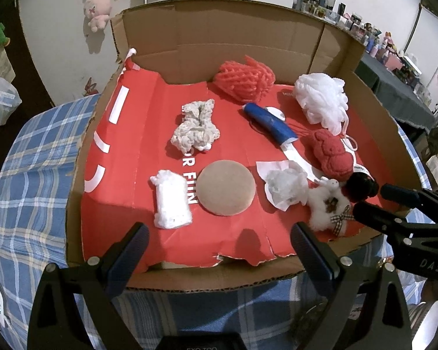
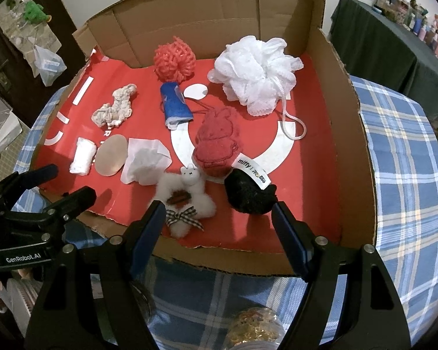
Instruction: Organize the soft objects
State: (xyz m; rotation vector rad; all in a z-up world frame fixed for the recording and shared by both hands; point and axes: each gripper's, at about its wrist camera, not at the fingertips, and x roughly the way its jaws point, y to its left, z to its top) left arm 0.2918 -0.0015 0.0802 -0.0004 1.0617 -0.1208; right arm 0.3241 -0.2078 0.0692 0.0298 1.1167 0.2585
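Soft things lie on red paper in an open cardboard box (image 1: 81, 175). They include a white mesh puff (image 2: 255, 71), an orange net ball (image 2: 174, 58), a red Miffy sponge (image 2: 217, 143), a black fuzzy ball (image 2: 248, 194), a white fluffy alpaca toy (image 2: 185, 192), a crumpled tissue (image 2: 144, 160), a tan round pad (image 1: 225, 191), a white roll (image 1: 170, 199), a cream crochet piece (image 1: 195, 128) and a blue sleeve (image 1: 270, 122). My left gripper (image 1: 219, 245) is open and empty at the box's front edge. My right gripper (image 2: 217, 218) is open and empty just before the alpaca toy and black ball.
The box sits on a blue plaid cloth (image 2: 402, 157). Box walls rise at the back and sides. A dark-covered table (image 2: 373, 38) with small items stands at the right. Plush toys hang on the back wall (image 1: 97, 8).
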